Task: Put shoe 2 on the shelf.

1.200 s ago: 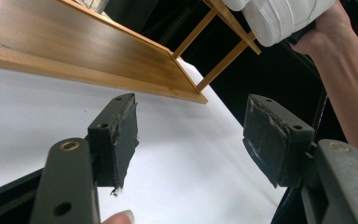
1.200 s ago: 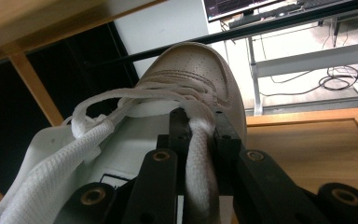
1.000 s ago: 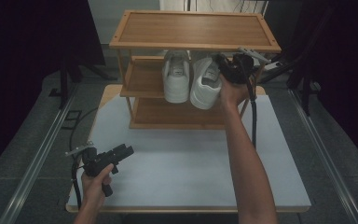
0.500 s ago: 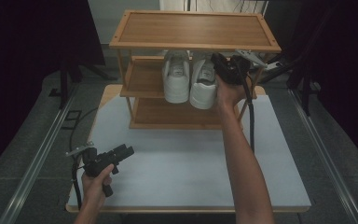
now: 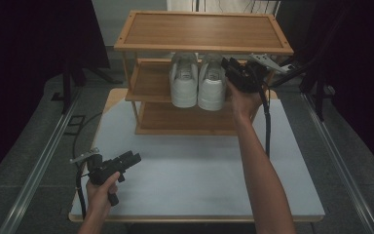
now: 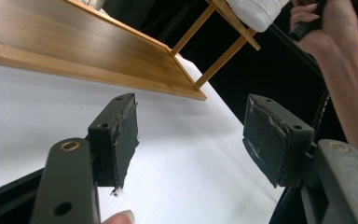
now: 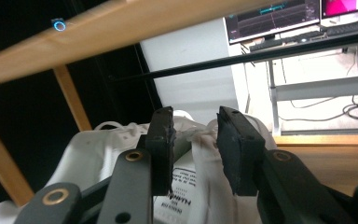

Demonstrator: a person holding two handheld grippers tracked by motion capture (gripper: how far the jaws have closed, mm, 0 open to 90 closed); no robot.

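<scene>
Shoes [image 5: 197, 84], white pair, sit side by side on the middle shelf of the wooden rack [image 5: 202, 31] at the table's far side. Right gripper [image 5: 233, 68] is at the right shoe's heel, jaws just opening, part-open, pads astride the collar without pressing. Left gripper [image 5: 132, 159] hovers near-left over the white table [image 5: 190, 170], jaws wide, empty.

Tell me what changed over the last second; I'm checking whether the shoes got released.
The right gripper at the right white shoe on the rack's middle shelf has just been opening; its jaws now straddle the shoe's collar with gaps. The left gripper, both shoes and the rack stayed put.
</scene>
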